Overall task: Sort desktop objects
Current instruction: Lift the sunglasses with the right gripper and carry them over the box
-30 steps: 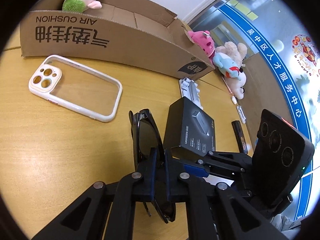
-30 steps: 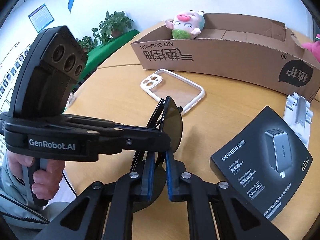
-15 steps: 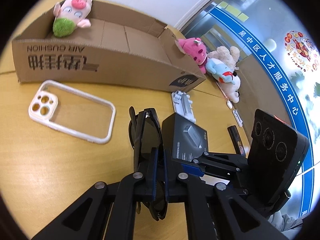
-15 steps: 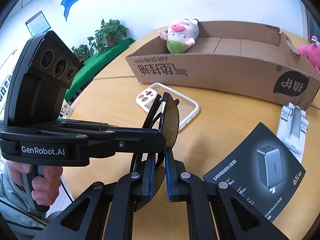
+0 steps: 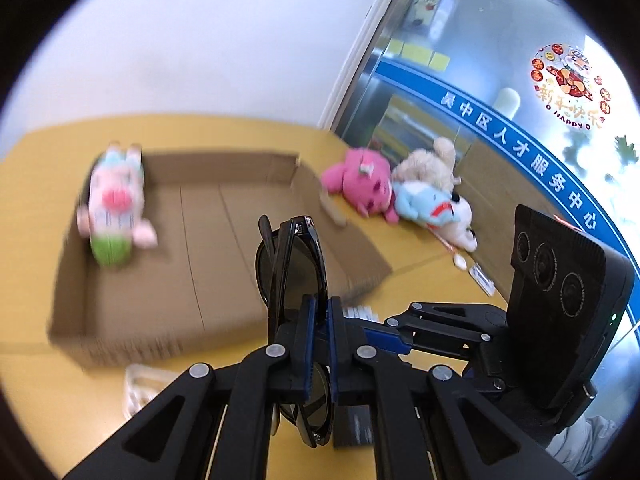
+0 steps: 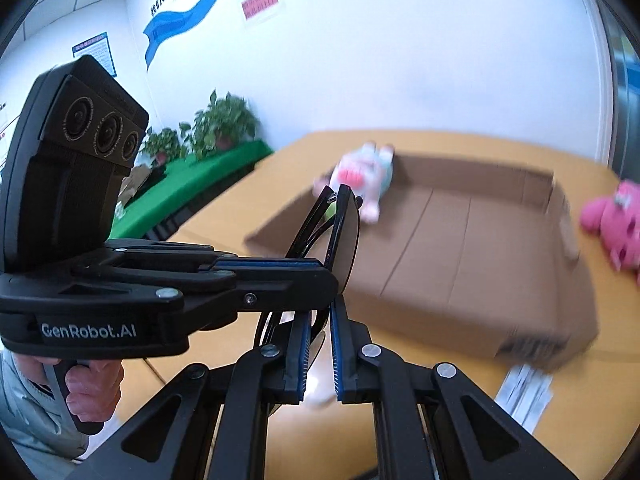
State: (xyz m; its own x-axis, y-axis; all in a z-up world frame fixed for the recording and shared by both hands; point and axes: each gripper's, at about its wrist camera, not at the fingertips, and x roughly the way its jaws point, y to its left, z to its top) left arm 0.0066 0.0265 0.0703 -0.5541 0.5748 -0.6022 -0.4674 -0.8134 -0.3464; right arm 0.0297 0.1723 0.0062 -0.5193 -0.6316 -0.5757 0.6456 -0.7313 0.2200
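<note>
The long, shallow brown cardboard box [image 5: 224, 240] fills the middle of the left view, a pink-and-white plush pig [image 5: 114, 216] lying at its left end. Above its near wall hang the folded black sunglasses [image 5: 294, 264], pinched between the left gripper [image 5: 319, 344] fingers. The right gripper [image 6: 319, 356] fingers appear slightly spread around the lower lens. If either hand pulls aside, the frame could twist loose and drop outside onto the worktop [image 5: 420, 252].
</note>
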